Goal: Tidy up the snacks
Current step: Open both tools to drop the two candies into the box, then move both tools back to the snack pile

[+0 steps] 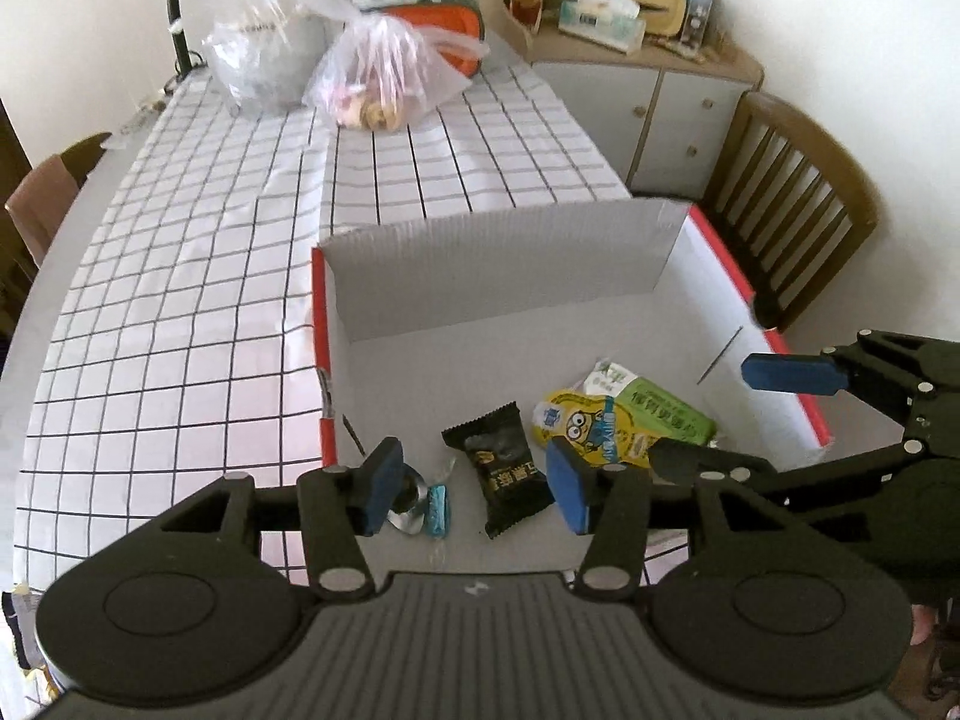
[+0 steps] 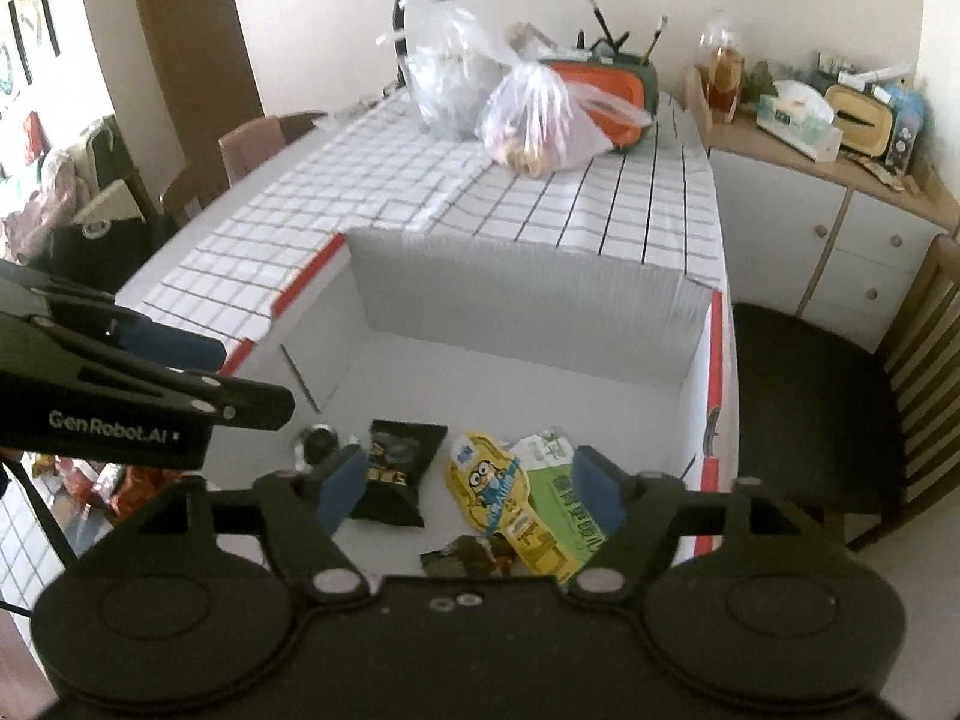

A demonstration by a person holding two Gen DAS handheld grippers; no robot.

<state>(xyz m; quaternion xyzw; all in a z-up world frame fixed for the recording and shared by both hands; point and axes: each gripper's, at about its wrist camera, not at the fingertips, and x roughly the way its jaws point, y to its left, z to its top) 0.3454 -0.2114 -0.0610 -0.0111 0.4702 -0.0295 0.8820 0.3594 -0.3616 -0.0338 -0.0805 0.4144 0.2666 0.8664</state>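
In the left wrist view, the left gripper [image 1: 474, 489] hangs with jaws spread wide and empty over the near end of the white cardboard box [image 1: 510, 252]. Below lie a black snack packet [image 1: 501, 468], a yellow cartoon packet [image 1: 591, 429] overlapping a green packet [image 1: 666, 414], and a small blue-wrapped candy [image 1: 438, 510]. The right gripper [image 1: 792, 414] reaches in from the right. Far off sit plastic bags [image 1: 384, 78] on the checked tablecloth [image 1: 180, 300].

In the right wrist view, the right gripper [image 2: 474, 489] (also gaping, holding nothing) hovers over the same packets; a dark wrapper [image 2: 468, 558] lies nearest.
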